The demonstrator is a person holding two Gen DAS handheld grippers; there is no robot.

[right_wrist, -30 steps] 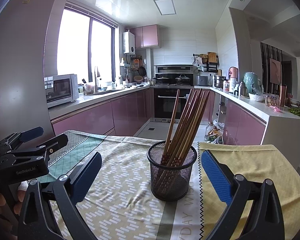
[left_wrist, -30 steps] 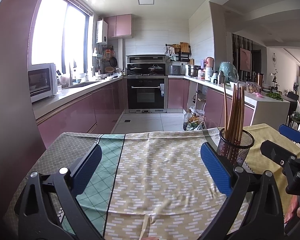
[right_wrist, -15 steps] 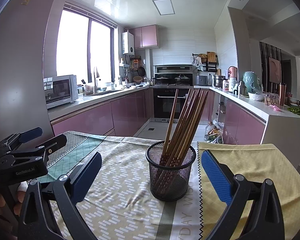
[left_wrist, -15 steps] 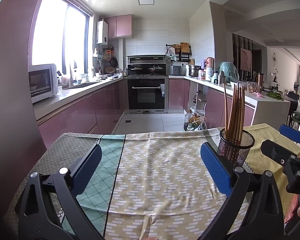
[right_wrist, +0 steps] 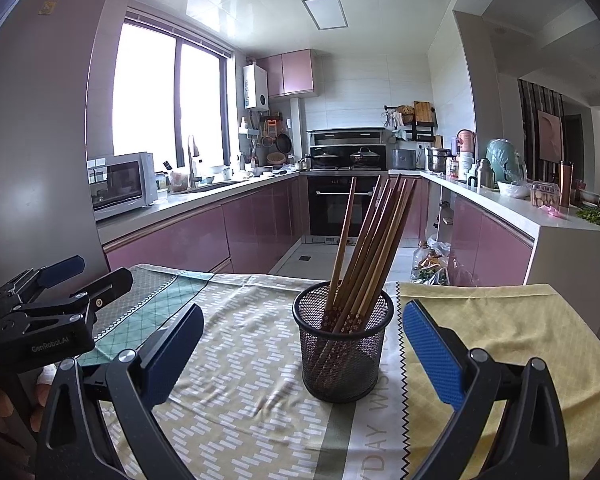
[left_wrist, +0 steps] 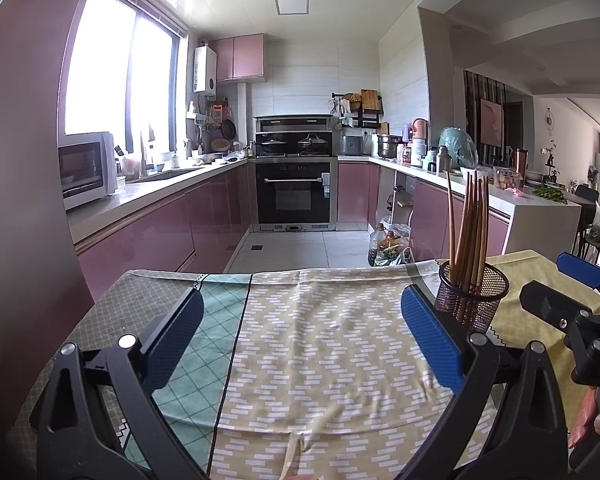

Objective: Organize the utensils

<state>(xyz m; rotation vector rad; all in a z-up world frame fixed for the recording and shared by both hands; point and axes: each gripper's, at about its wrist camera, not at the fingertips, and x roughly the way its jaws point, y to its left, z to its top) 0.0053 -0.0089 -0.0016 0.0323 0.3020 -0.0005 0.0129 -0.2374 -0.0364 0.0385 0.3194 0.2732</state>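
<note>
Jaws on both my grippers gape empty; wooden chopsticks (right_wrist: 364,240) stand bundled in the mesh holder (right_wrist: 342,354) between my right gripper (right_wrist: 300,344) fingers.

One black mesh holder (right_wrist: 343,350) on the table. Chopsticks (right_wrist: 374,246) inside it: roughly eight, bunched, exact number unclear. Two grippers, left gripper (left_wrist: 298,342) and right gripper (right_wrist: 300,354); one microwave (right_wrist: 120,184).
</note>
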